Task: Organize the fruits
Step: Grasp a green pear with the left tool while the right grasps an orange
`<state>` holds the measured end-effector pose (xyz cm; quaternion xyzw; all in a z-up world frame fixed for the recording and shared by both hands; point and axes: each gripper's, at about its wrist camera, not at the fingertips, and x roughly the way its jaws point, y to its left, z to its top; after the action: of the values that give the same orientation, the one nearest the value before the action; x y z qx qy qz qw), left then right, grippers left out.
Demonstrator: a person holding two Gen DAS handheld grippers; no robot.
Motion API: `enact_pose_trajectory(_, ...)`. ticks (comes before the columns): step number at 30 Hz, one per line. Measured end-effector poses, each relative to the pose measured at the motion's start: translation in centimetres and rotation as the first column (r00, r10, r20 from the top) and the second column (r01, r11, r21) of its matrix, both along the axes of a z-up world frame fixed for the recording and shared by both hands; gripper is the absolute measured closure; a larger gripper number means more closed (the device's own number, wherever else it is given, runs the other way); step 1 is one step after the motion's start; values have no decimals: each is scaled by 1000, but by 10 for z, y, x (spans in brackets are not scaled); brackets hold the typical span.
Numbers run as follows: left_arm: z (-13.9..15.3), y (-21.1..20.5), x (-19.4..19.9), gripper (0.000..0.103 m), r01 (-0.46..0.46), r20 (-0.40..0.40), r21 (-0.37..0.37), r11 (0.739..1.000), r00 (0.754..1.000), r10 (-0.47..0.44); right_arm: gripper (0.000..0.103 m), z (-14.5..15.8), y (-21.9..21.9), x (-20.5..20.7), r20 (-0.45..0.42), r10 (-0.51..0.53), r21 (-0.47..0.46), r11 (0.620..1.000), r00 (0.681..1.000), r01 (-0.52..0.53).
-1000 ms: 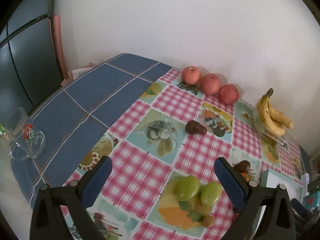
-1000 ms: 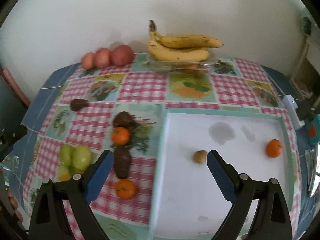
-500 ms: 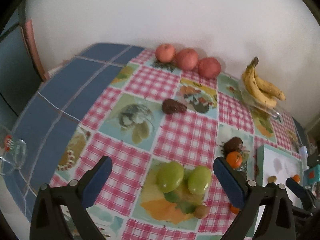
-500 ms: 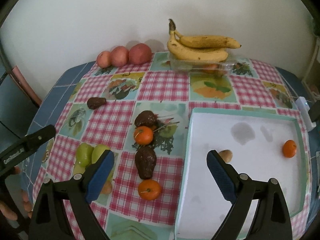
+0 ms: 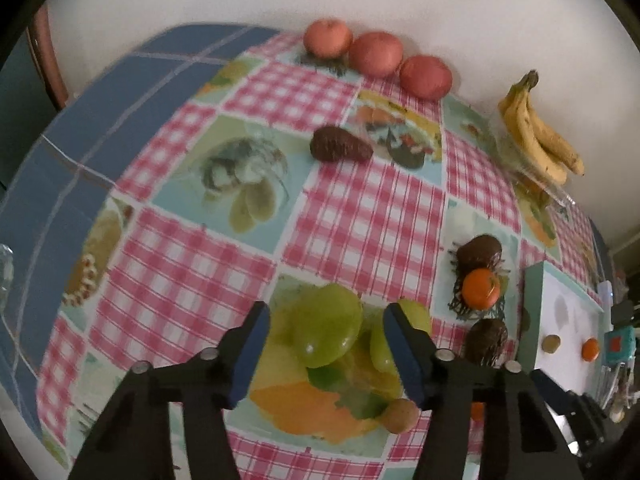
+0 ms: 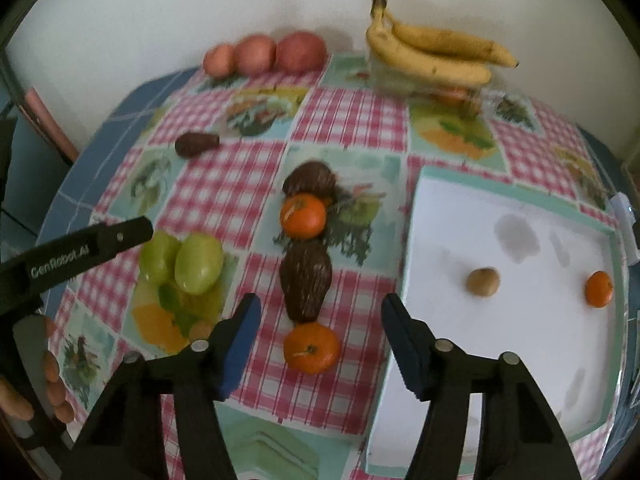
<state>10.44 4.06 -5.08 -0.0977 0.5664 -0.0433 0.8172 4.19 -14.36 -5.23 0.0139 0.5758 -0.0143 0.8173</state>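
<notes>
- Right gripper closing, jaws either side of a tangerine, pads clear of it.
- Dark avocado just behind.
- White tray holding a kiwi.

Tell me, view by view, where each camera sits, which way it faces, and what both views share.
Left wrist: sits on the left hand-held gripper, looking steeply down at the green fruits framed between its closing fingers; only that gripper shows.
Right wrist: sits on the right hand-held gripper, looking steeply down at an orange and a dark brown fruit framed between its closing fingers; the left gripper and fingertips of a hand show at the left edge.
Shared: bananas, white tray, green fruits.
</notes>
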Motion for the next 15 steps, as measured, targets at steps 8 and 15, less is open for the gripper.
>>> enact_pose_trajectory(8,-18,2,2,47,-23,-49,-2,1000,999,23,47,-30,9,-2,-106,32,-23,999,994,-35)
enact_pose_trajectory(15,-23,8,7,46,-62,-61,-42,997,996,60,48,-47,13,-4,-156,45,-48,997,987,-53)
